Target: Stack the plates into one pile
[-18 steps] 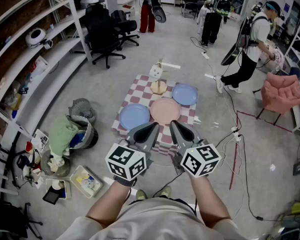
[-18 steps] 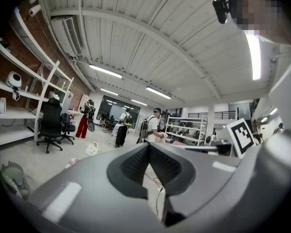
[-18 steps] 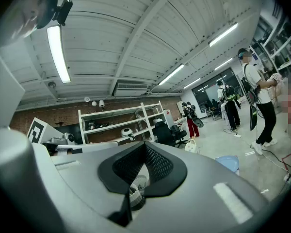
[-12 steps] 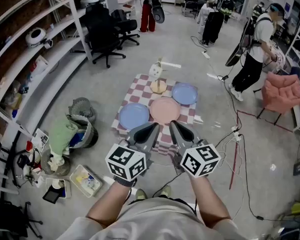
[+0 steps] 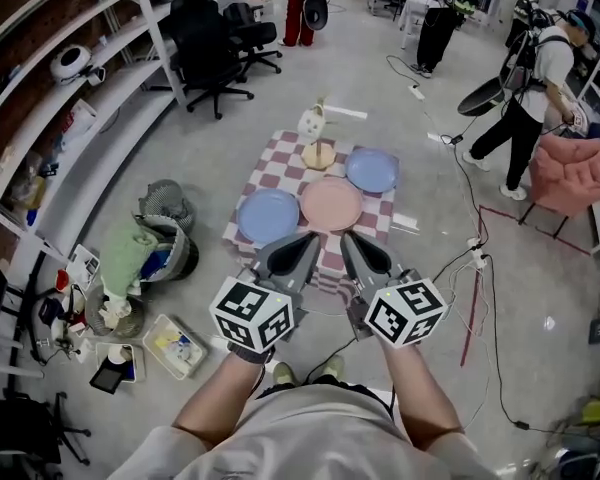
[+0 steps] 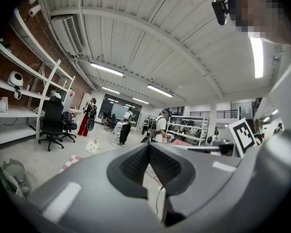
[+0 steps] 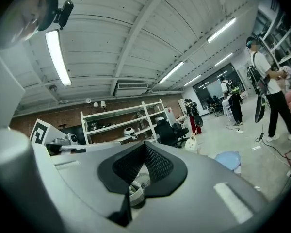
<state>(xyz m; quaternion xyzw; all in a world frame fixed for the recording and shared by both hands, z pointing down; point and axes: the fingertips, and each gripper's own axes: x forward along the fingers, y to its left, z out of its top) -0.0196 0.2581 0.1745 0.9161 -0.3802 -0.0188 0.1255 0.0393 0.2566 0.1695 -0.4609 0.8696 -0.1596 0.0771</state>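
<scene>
Two claws hover side by side: left claw [image 5: 306,242] pinched together on nothing, right claw [image 5: 348,241] likewise closed and empty. Beyond them, on the checked cloth [image 5: 280,172] on the floor, three plates lie unstacked: near blue plate [image 5: 268,216], pink plate [image 5: 331,204], far blue plate [image 5: 371,170].

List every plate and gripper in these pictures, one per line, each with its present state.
Left blue plate, flat on the checked cloth, unstacked.
Pink plate, flat on the cloth, unstacked.
Right blue plate, flat on the cloth, unstacked.
Left gripper, shut, empty.
Right gripper, shut, empty.
</scene>
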